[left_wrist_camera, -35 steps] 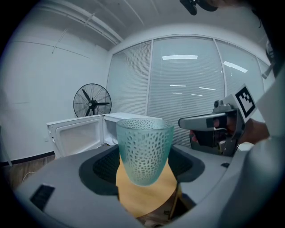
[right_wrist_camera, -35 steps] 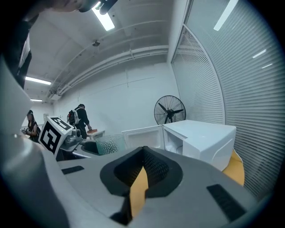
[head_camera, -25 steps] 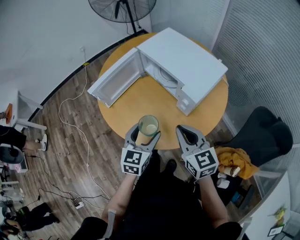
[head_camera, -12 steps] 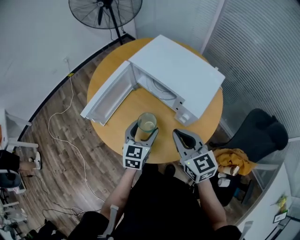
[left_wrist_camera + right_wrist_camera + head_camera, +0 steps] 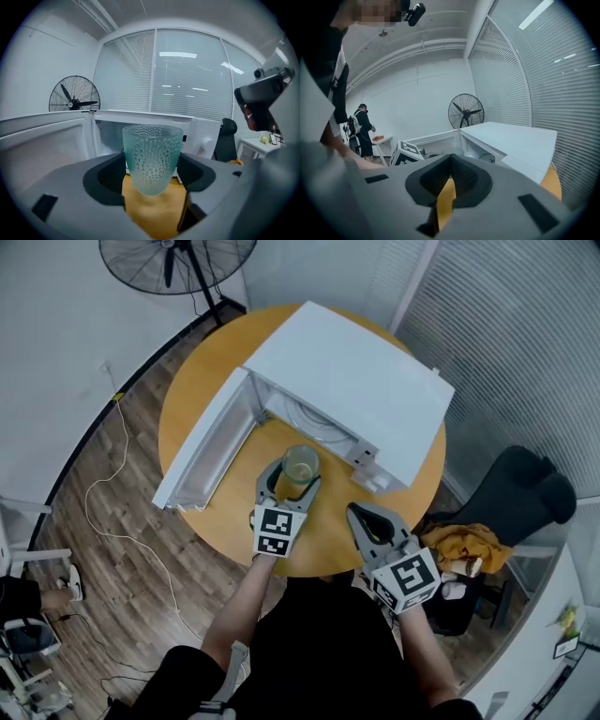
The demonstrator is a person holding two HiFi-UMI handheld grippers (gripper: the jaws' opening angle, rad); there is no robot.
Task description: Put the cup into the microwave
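Left tool (image 5: 291, 491) clamps the dimpled pale-green glass cup (image 5: 152, 154) upright at frame centre, just before the open white microwave (image 5: 356, 381) on the round wooden table (image 5: 202, 395). It should travel level, straight inside, clear of the door (image 5: 202, 460). Right tool (image 5: 370, 517), lower right, sits closed, empty.

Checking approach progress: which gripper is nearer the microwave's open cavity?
Left. The left gripper, shut on the cup, sits just before the microwave opening; the right gripper, shut and empty, hangs back by the table's near edge.
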